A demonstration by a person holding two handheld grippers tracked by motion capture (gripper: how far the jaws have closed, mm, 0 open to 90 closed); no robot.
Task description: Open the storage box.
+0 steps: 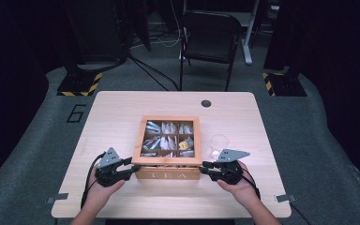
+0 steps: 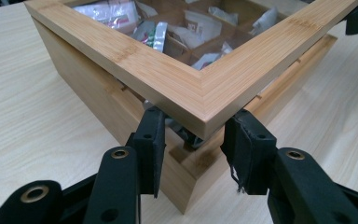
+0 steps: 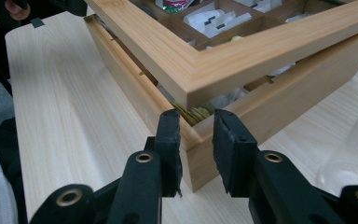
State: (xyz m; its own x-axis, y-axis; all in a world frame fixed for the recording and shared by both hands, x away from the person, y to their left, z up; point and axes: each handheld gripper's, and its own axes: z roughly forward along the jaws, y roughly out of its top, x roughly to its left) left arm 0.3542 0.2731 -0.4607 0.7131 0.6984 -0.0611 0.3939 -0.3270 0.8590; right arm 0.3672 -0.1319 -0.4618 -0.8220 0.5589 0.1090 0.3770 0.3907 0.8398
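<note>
A bamboo tea box (image 1: 168, 174) stands in the middle of the table, its compartments full of tea bags (image 1: 168, 136). Its window-framed lid (image 1: 138, 140) is raised a little at the front. My left gripper (image 1: 133, 168) is at the front left corner, and in the left gripper view the left gripper (image 2: 196, 119) has its pads closed against the lid (image 2: 186, 88) corner. My right gripper (image 1: 205, 167) is at the front right corner. In the right gripper view the right gripper (image 3: 198, 116) has its jaws apart, with its tips just below the lid (image 3: 200, 74) corner.
A clear plastic cup (image 1: 219, 144) stands right of the box, close to my right gripper, and shows as a blurred cup (image 3: 354, 154) in the right gripper view. A black folding chair (image 1: 211, 37) stands beyond the table's far edge.
</note>
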